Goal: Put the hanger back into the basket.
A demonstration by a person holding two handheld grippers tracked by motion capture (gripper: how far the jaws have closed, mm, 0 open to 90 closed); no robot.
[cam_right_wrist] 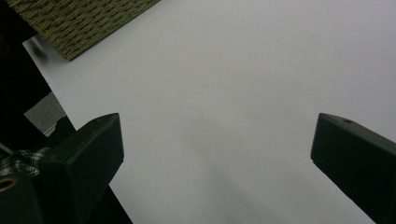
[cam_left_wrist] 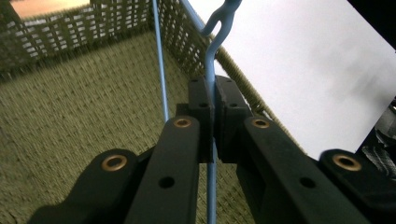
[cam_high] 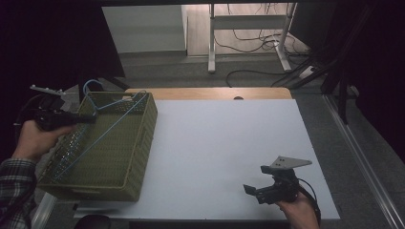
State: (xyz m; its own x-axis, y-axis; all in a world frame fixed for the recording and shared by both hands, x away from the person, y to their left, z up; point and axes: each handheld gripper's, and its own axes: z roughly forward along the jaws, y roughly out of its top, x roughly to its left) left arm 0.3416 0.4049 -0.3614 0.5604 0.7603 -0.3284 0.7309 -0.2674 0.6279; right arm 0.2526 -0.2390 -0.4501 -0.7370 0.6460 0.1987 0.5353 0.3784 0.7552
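High view shows the white table (cam_high: 224, 152) with an olive woven basket (cam_high: 143, 143) at its left edge. A thin blue hanger (cam_high: 112, 125) lies slanted inside the basket, its hook (cam_high: 90, 86) poking up over the far left corner. Over the basket's left rim, the left gripper (cam_high: 88, 117) has its jaws clamped on the hanger's wire just below the hook. Near the front right, the right gripper (cam_high: 253, 191) rests low over bare tabletop, jaws wide apart and holding nothing

Blue hanger (cam_left_wrist: 211, 70), olive woven basket (cam_high: 138, 143).
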